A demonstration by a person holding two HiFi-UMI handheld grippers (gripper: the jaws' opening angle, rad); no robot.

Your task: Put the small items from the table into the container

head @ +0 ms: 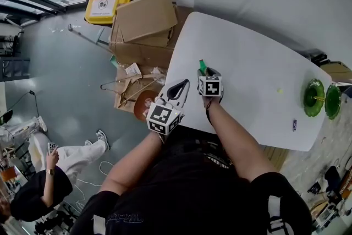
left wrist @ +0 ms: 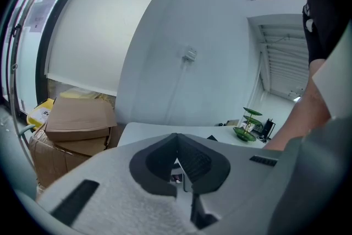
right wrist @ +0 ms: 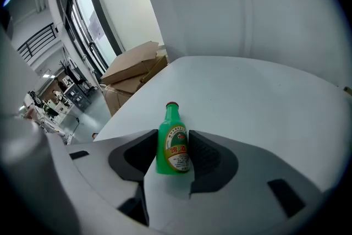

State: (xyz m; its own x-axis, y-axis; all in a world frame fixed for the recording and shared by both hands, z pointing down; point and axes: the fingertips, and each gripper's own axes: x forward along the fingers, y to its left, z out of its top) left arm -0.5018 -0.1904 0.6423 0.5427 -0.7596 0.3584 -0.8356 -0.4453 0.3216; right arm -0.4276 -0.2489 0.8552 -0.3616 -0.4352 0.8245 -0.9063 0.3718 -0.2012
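Note:
A small green bottle (right wrist: 172, 140) with a red cap and a printed label stands on the white table (right wrist: 258, 96), between the pads of my right gripper (right wrist: 173, 152). Both pads lie against its sides. In the head view its green top (head: 202, 66) pokes out just beyond the right gripper (head: 209, 72). My left gripper (head: 178, 88) hangs at the table's near left edge, its pads together with nothing held (left wrist: 177, 146). Far right on the table are a tiny yellowish item (head: 279, 91) and a small dark item (head: 294, 125).
A green tiered dish stand (head: 314, 97) stands at the table's right end, and shows far off in the left gripper view (left wrist: 248, 124). Cardboard boxes (head: 144, 22) and a yellow bin (head: 109, 1) sit on the floor left of the table. A person (head: 49, 173) sits at lower left.

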